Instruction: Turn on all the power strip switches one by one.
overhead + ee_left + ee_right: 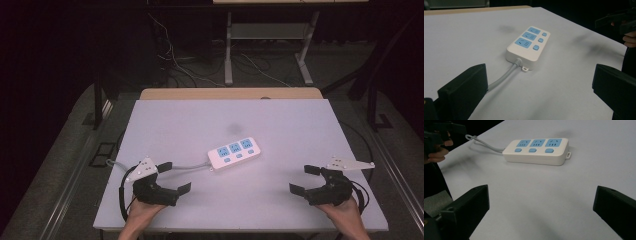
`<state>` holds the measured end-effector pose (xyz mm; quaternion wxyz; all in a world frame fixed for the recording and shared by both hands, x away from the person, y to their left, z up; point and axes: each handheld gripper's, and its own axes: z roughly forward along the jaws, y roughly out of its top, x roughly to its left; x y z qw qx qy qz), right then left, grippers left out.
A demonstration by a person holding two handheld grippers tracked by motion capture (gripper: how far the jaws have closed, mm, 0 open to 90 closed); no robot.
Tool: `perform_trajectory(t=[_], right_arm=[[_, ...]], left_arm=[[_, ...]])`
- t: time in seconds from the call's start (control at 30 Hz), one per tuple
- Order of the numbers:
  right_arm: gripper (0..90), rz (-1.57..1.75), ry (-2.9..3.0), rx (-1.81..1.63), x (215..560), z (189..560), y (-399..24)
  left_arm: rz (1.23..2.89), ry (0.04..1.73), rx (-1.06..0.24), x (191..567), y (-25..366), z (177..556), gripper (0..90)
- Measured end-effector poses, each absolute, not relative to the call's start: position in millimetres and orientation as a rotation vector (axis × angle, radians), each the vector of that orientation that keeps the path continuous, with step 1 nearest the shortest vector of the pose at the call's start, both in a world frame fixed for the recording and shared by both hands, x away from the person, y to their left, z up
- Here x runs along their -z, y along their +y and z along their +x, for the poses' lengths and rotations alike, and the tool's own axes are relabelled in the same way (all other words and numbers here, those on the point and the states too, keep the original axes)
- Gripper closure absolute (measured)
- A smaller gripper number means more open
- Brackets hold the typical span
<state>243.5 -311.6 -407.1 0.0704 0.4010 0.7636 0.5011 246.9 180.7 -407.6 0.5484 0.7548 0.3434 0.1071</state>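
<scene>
A white power strip (234, 152) with three blue sockets and three blue buttons lies near the middle of the white table (280, 120). Its grey cable (187, 167) runs left toward the table's edge. My left gripper (174, 177) rests at the front left, open and holding nothing, pointing at the strip (528, 47) and the cable (505, 76). At the front right my right gripper (305, 179) is open and holds nothing, with the strip (536, 151) well ahead of its jaws.
The white table top sits on a wooden board (230, 93) that shows along the far edge. Beyond it, on the dark floor, stand grey desk legs (229, 50) among loose cables (175, 65).
</scene>
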Motion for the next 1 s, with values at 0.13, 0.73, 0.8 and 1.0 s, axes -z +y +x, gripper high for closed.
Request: perform_trajectory(t=[0.13,0.73,0.8,1.0], right_arm=[[0.4,1.214,2.304,-1.509,407.7,243.8,-312.0],[0.4,1.22,2.33,-1.475,412.4,244.5,-307.7],[0.4,1.219,2.332,-1.474,412.6,244.5,-307.6],[0.3,1.232,2.329,-1.469,413.8,245.2,-309.8]], left_arm=[[1.786,0.812,-0.26,406.4,180.3,245.6,0.0],[1.778,0.831,-0.259,401.8,181.1,244.4,0.0],[1.792,0.827,-0.256,401.6,179.2,244.3,0.0],[1.839,0.819,-0.258,397.5,173.1,246.1,0.0]])
